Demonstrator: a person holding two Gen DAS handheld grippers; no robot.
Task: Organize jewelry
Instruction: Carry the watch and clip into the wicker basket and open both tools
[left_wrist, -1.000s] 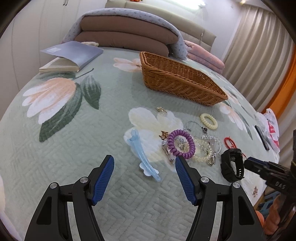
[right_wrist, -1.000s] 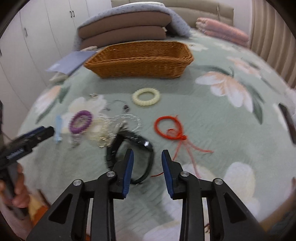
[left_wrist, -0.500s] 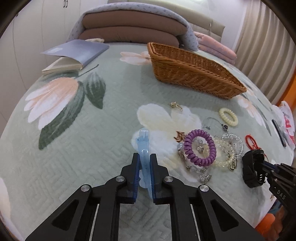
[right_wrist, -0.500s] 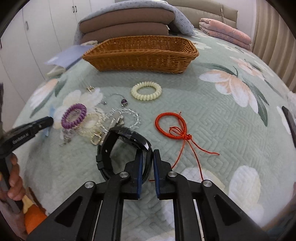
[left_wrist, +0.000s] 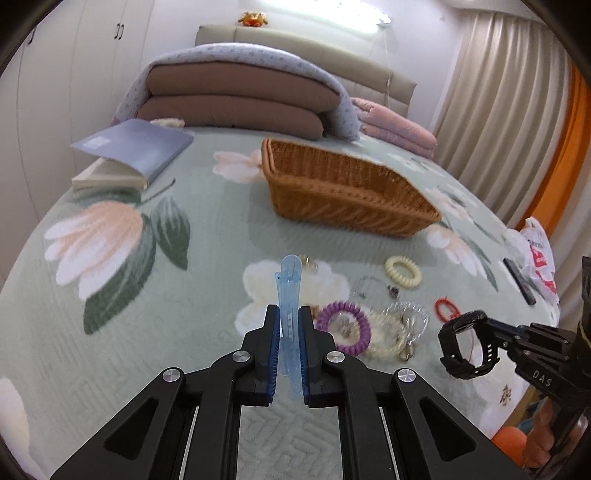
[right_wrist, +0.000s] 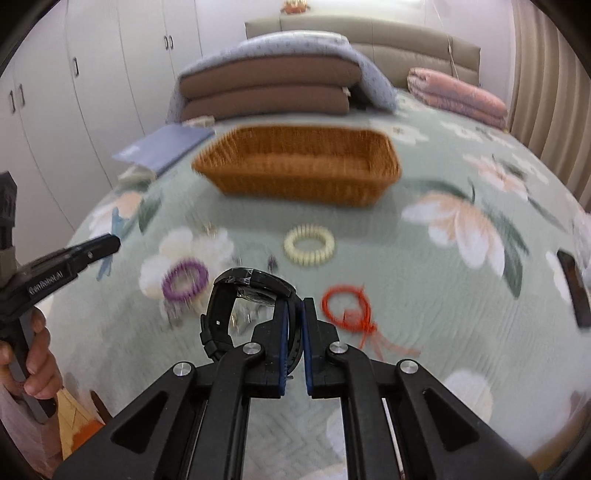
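- Left wrist view: the left hand-held gripper (left_wrist: 287, 350) is clenched on a pale blue hair clip (left_wrist: 289, 295), which stands up between its blue pads with its tip pointing away toward the far side of the bed.
- Just right of the clip, on the bed, a purple coil hair tie (left_wrist: 343, 326) lies against a tangle of clear and pearl bracelets (left_wrist: 397, 328); farther off lie a cream coil hair tie (left_wrist: 402, 271) and a red cord bracelet (left_wrist: 446, 308).
- At the right edge the right hand-held gripper (left_wrist: 491, 334) is clamped on a black watch (left_wrist: 466, 345), clear of the bedspread.
- Beyond the jewelry a wicker basket (left_wrist: 343, 192) stands open, with nothing between it and the clip; a blue book (left_wrist: 133, 153) lies far left.
- Right wrist view: the watch (right_wrist: 243, 299) is gripped by its strap, its loop hanging left of the pads.
- The red cord bracelet (right_wrist: 347, 306) lies just right of the pads, the cream tie (right_wrist: 309, 244) beyond, the purple tie (right_wrist: 184, 282) to the left, the basket (right_wrist: 299, 168) farther back.
- The left hand-held gripper (right_wrist: 110, 243) reaches in from the left, a hand (right_wrist: 37, 354) on its handle.
- The bed carries a green quilted bedspread (left_wrist: 110, 295) with large flowers; folded brown cushions (left_wrist: 236, 99), white wardrobes and beige curtains stand behind.
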